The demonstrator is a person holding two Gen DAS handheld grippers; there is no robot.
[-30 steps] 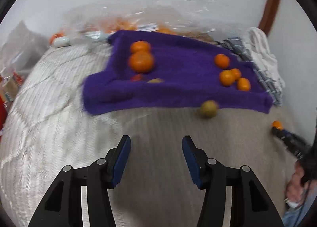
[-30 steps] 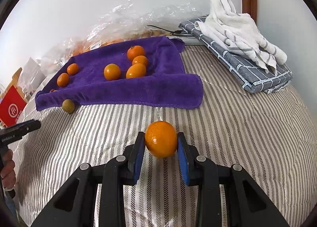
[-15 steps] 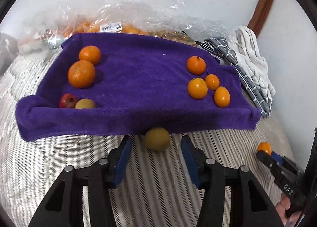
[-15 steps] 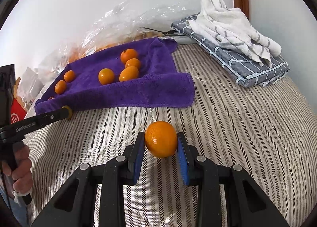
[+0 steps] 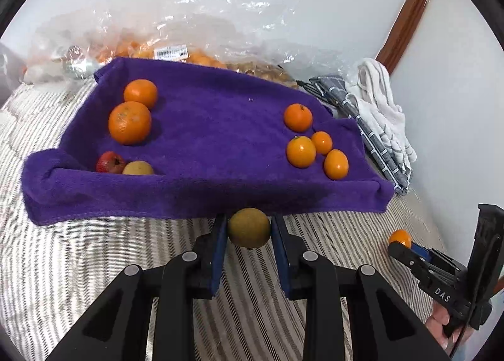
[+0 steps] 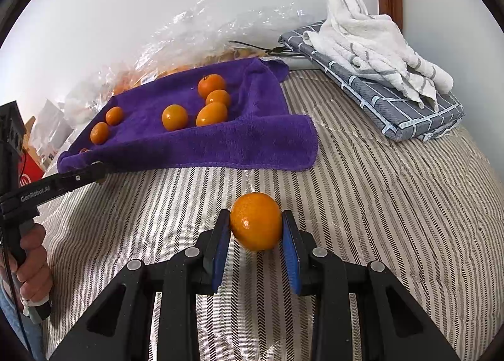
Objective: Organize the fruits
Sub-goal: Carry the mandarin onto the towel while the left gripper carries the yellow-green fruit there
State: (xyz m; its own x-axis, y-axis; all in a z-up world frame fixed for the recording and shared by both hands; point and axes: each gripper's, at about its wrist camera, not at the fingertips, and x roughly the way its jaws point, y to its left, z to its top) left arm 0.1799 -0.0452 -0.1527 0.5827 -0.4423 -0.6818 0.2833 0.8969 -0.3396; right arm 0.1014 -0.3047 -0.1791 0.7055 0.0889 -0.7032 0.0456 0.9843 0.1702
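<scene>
My left gripper [image 5: 249, 228] is shut on a yellow-green round fruit [image 5: 249, 227] at the near edge of the purple towel [image 5: 217, 140]. On the towel, two oranges [image 5: 129, 121] lie at the left with a red fruit [image 5: 108, 162] and a yellowish fruit [image 5: 137, 168]. Several small oranges [image 5: 300, 151] lie at the right. My right gripper [image 6: 255, 228] is shut on an orange [image 6: 255, 225] above the striped bed cover, in front of the towel [image 6: 201, 137]. The left gripper also shows in the right wrist view [image 6: 99, 173].
A clear plastic bag of oranges [image 5: 189, 46] lies behind the towel against the wall. Folded grey checked cloth with a white towel [image 6: 378, 55] lies at the right. A red box [image 6: 30, 169] stands at the far left. The striped bed cover [image 6: 378, 203] spreads all around.
My left gripper moved forward to the towel's near edge and closed on the yellow-green fruit. My right gripper kept hold of the orange and shifted slightly.
</scene>
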